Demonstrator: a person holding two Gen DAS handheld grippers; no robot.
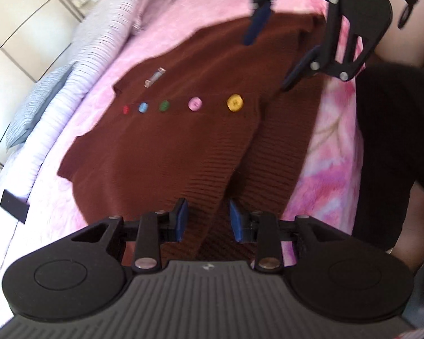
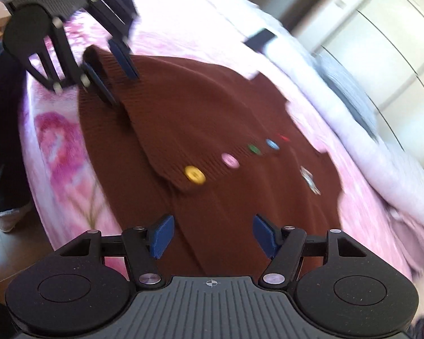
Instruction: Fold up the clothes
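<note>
Both tools, left (image 1: pixel 209 219) and right (image 2: pixel 213 236), hang released over brown cardigan (image 1: pixel 183 130).

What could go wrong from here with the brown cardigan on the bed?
1. The left gripper fingers straddle the ribbed hem of the brown cardigan; closing may catch only one layer, skewing the fold.
2. The right gripper is open and holds nothing, so that side could sag.
3. The clip and the buttons, like the yellow button, may snag during folding.
</note>
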